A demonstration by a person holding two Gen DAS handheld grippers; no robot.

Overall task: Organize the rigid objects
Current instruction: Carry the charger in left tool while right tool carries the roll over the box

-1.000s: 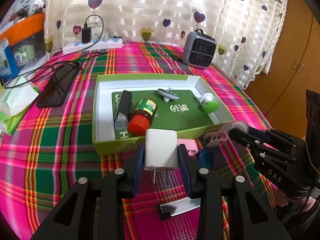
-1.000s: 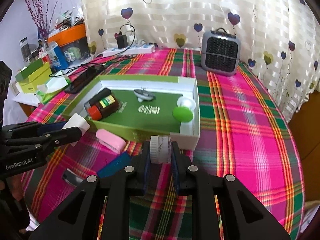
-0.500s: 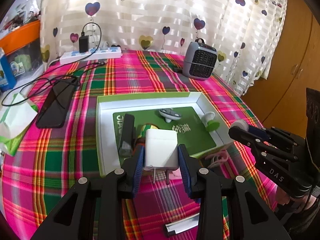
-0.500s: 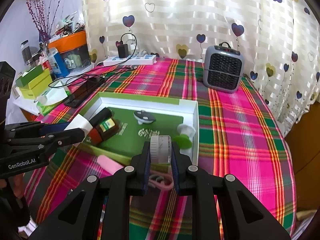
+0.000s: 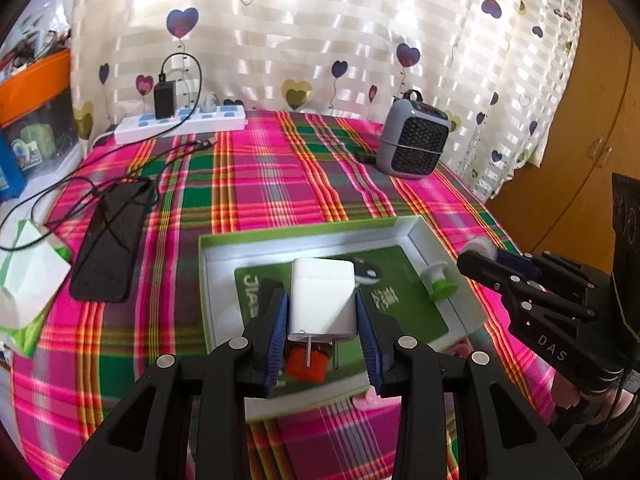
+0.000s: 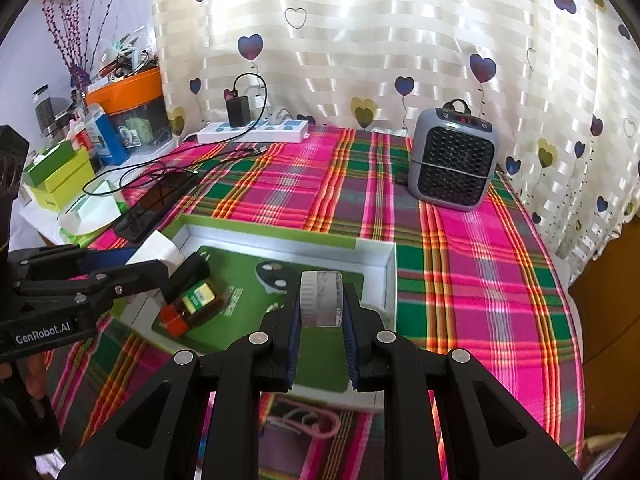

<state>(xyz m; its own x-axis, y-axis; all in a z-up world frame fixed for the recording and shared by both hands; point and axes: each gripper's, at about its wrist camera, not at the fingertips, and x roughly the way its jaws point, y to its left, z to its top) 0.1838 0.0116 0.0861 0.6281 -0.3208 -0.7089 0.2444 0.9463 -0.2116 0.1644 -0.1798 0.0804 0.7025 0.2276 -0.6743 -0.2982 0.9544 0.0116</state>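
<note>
My left gripper (image 5: 322,312) is shut on a white plug adapter (image 5: 322,300), prongs pointing down, above the green box (image 5: 304,234). My right gripper (image 6: 321,312) is shut on a small white round case (image 6: 321,298) and holds it over the box's right half (image 6: 390,276). In the box lie a red-capped brown bottle (image 6: 192,308), a black bar (image 6: 186,276), a small black-and-white piece (image 6: 272,276) and a white-and-green suction hook (image 5: 440,284). The left gripper and its adapter show in the right wrist view (image 6: 154,254); the right gripper shows in the left wrist view (image 5: 486,260).
A grey mini heater (image 6: 454,164) stands at the back right. A power strip (image 5: 180,122), cables and a black phone (image 5: 110,238) lie at the left. A pink clip (image 6: 304,420) lies on the plaid cloth in front of the box. Boxes (image 6: 60,172) crowd the far left.
Both grippers have moved forward and up with their loads, from in front of the box to above it. Both loads stay gripped.
</note>
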